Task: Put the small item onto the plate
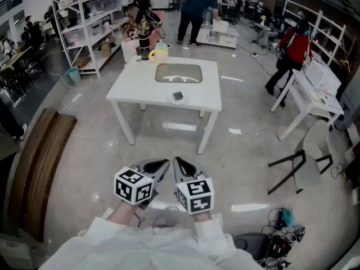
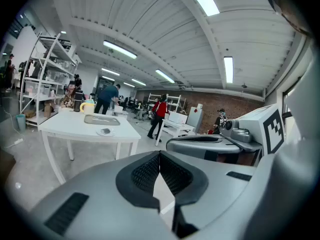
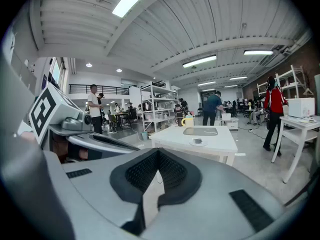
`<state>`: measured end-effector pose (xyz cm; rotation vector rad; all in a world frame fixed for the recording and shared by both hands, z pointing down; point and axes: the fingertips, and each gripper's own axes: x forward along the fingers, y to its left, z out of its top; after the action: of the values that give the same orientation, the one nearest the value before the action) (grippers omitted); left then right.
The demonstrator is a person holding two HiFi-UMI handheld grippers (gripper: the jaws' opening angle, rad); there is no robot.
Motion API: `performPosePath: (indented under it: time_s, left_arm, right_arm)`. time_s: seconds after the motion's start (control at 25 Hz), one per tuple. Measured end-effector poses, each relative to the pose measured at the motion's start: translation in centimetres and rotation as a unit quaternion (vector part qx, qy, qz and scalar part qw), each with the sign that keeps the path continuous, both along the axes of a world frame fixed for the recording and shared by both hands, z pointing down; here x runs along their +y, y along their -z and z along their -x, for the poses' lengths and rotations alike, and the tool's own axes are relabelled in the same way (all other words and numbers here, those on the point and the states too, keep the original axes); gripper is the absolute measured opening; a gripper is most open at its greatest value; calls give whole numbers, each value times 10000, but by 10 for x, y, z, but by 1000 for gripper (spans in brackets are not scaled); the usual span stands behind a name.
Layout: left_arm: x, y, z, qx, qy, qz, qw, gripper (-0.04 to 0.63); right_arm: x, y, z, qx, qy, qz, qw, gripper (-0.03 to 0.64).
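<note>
Risk lies in the approach: I stand well back from the white table (image 1: 135,86), and the small dark item (image 1: 178,96) appears to rest already on the plate (image 1: 170,98) near the table's front edge, so a careless reach could shove the plate off or disturb what needs no moving. Left gripper (image 1: 163,163) and right gripper (image 1: 176,161) — fingers pressed together on both, nothing between them, touching nothing, held low before my body.

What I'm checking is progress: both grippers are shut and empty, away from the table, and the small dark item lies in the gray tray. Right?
Not the tray: the head view shows the small dark item on the small white plate, in front of the gray tray. The rest holds.
</note>
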<state>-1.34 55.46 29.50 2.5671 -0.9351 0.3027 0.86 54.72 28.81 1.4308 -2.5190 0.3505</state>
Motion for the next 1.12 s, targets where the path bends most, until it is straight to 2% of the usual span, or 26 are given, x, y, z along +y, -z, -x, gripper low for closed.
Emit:
performPosePath:
  time_s: [0.28,0.52,0.72,0.88,1.04,1.12]
  left_arm:
    - [-22,0,7,-202,295,-193,9992,11]
    - [-26,-2,1,-181,392,-213,9988,11]
    - [-23,-10,-20,-41,350,-136,9993,11]
    - [-17,-13,-25,-81,518,-180,9985,11]
    - [-13,-29,-29,-30,610,33,9981,11]
    - [-11,-38,-30,36,627,208,9978,11]
  right_arm:
    - [-22,-2,6,-27,223,-83,9997,15]
    - [-23,-5,-1,-33,304,-82,9995,15]
    - [-12,-3,-9,-39,447,-344,9984,17]
    - [-8,-11,-27,-307,318,-269,9987,17]
    - [-7,-22,-46,-474,129,-162,9987,17]
    - [-6,-30,-46,-450,201,-4,9988,17]
